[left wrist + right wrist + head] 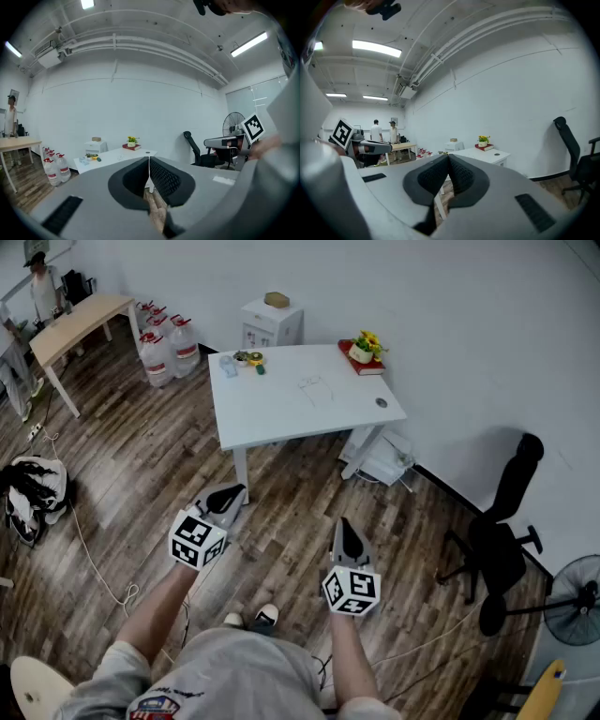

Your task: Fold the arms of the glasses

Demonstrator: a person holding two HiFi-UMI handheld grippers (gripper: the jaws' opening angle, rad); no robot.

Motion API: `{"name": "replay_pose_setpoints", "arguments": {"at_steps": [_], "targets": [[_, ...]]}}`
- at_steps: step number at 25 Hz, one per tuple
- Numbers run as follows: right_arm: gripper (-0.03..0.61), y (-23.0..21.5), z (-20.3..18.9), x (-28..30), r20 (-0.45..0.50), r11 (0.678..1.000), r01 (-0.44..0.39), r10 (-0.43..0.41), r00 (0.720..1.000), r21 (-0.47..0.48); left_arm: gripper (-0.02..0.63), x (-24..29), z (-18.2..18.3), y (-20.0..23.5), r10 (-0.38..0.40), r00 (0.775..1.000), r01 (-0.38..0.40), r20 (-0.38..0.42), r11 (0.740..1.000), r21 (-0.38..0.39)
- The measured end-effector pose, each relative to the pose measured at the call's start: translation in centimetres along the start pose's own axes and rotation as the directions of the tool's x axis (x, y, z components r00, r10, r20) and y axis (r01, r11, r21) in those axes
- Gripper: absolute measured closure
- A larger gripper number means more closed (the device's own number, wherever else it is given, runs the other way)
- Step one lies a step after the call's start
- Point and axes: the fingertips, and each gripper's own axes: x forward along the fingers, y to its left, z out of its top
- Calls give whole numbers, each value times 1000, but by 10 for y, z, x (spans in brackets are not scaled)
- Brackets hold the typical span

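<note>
The glasses (314,387) show only as a faint thin outline on the middle of the white table (281,413), too small to tell how their arms stand. I stand about a step back from the table's near edge. My left gripper (232,494) and right gripper (345,525) are held side by side over the wooden floor and point toward the table. Both are shut with nothing between the jaws. In the left gripper view the pads (159,178) meet in a closed seam, with the table (115,158) beyond them. The right gripper view shows the same closed seam at its pads (459,176).
On the table are a red book with a flower pot (364,354) and small items (246,360) at the far left corner. Water bottles (169,348) and a white cabinet (272,322) stand behind it. A black office chair (502,540) and fan (577,601) are at right. Cables and a bag (33,493) lie at left.
</note>
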Motion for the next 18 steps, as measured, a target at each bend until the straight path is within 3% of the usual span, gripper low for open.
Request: {"name": "replay_pose_setpoints", "arguments": {"at_steps": [2,4,10,12,18], "targets": [[583,7,-7,1,-5,1000,-24,24,1000,14,606,-3,-5,-1,-18,1000,18,-7,1000,-5],[519,12,-13,2,-9,999,-38,38,999,17,595,-7,-10,-2,-26,1000,26,-13,1000,-3],[305,13,-18,-2,4,999,-31,31,1000,10,353,-10,-22,-8,-38,999,37,-9,999,-25],[296,13,-22,0,-2,999,-39,39,999,22,313,-10,-23,-7,-40,999,40,-4,998,-42],[293,-1,-30,6,-11,999,-37,37,999,34,310,5,-26,-8,-39,999,39,-9,998,-46]]}}
